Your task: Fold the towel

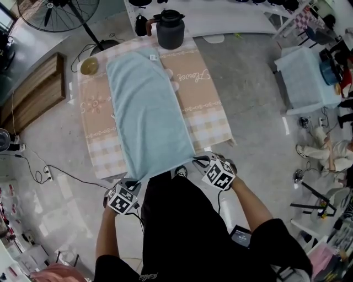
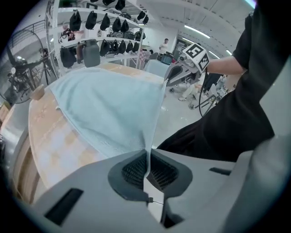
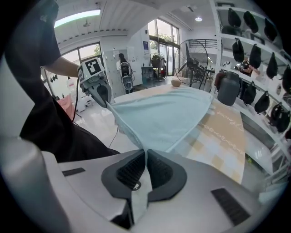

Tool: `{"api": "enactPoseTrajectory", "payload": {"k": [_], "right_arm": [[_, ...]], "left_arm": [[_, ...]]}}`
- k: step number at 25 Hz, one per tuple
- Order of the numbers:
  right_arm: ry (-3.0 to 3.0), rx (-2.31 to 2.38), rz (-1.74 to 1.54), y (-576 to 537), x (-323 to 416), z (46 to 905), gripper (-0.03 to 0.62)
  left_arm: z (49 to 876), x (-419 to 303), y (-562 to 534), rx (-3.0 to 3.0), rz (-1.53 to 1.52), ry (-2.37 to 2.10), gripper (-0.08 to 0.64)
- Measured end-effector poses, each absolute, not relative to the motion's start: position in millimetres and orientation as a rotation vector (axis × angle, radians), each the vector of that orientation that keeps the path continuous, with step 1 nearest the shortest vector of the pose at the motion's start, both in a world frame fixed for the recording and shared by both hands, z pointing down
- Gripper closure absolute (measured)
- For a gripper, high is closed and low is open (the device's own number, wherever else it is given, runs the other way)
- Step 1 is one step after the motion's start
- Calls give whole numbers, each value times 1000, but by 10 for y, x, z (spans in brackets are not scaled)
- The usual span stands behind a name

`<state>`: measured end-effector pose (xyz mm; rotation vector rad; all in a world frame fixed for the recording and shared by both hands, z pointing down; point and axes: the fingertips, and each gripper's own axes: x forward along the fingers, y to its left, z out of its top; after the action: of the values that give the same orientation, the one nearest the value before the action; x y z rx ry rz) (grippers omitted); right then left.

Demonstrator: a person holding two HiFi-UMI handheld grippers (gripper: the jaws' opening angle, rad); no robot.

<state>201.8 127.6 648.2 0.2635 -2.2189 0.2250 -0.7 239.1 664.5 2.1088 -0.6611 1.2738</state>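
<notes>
Towel (image 1: 149,110) near corners clenched in left hand-held gripper (image 2: 148,167) and right hand-held gripper (image 3: 145,166). Risk of slip from thin pinch; of skewed fold from unequal lift.

Open workroom: white shelving (image 2: 97,32), standing fan (image 1: 58,11), bare concrete floor (image 1: 259,82).

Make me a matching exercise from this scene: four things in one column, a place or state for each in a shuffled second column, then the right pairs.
Things:
1. towel
2. dark jug
3. small bowl
4. left gripper

Place or state:
A. stands at the far end, just beyond the towel
B. fingers shut on a near corner of the towel
C. light blue, lies lengthwise on the tablecloth
D. sits at the tablecloth's far left corner

Pairs: 1-C, 2-A, 3-D, 4-B
</notes>
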Motion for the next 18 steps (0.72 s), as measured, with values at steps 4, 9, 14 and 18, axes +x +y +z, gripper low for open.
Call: {"api": "enactPoseTrajectory", "payload": {"k": [4, 9, 14, 18], "right_arm": [[-2230, 255, 223, 1420, 2113, 6386, 575], [-2295, 329, 229, 1205, 2034, 6113, 575], [-2334, 410, 148, 801, 1871, 5756, 576], [-2354, 460, 116, 449, 1679, 5502, 576]], "left_arm": [[6506, 97, 2538, 2112, 1215, -609, 546], [6233, -15, 2267, 2153, 1140, -719, 546], [5893, -277, 1688, 2219, 1195, -919, 546], [5606, -559, 1156, 2236, 1200, -1091, 546]]}}
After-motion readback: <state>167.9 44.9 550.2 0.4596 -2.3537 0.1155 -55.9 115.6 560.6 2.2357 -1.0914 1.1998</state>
